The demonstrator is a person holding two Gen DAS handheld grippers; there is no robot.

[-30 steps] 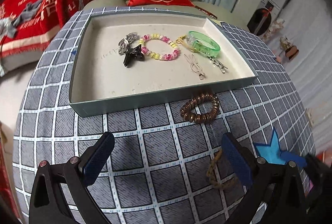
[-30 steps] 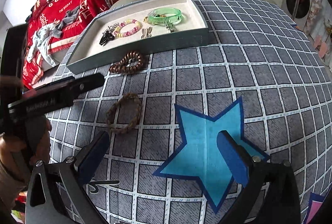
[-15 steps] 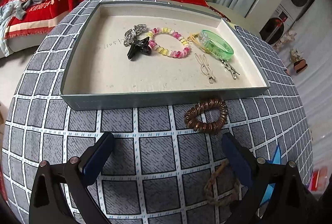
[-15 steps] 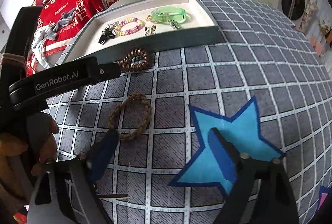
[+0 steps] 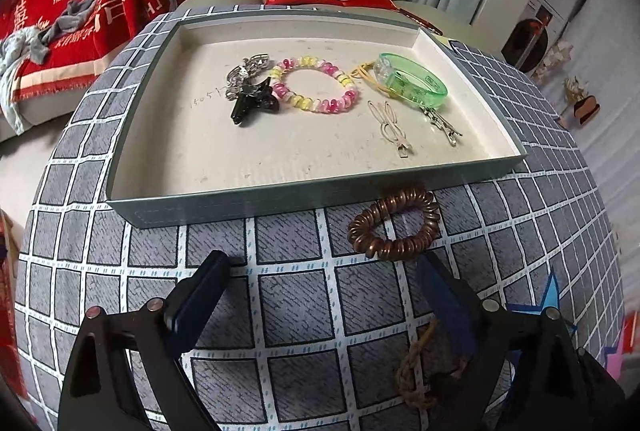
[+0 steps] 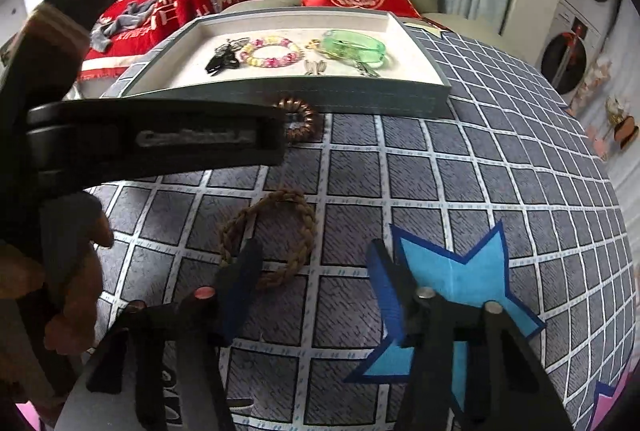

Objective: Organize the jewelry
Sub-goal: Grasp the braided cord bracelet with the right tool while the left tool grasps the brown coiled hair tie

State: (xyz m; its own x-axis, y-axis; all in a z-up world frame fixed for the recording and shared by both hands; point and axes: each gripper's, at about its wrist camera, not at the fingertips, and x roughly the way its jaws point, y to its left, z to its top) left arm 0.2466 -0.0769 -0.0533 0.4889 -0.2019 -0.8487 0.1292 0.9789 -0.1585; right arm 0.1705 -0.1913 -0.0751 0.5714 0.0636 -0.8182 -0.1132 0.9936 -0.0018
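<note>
**Braided cord bracelet sits at the right hand-held gripper's left finger, not yet between the jaws**

The braided cord bracelet point(image 6: 268, 237) lies flat on the checked cloth of the table point(image 6: 460, 167), ahead of and to the left of the right hand-held gripper point(image 6: 314, 267). Its near-left arc runs under or against the tip of that gripper's left finger, while the ring's body spreads up and to the left, away from the gap. The jaws have just been closing and now stand about half open with nothing pinched between them; only bare cloth shows in the gap. To catch the cord, I judge the right gripper needs to shift left so one strand falls between the pads.

The left hand-held gripper point(image 5: 324, 291) stands wide open and empty. The copper coil hair tie point(image 5: 394, 225) lies just beyond its right fingertip, close against the front wall of the tray point(image 5: 280, 197). So each gripper has its own nearer piece: right for the braid, left for the coil.

The tray lies beyond both pieces.
</note>
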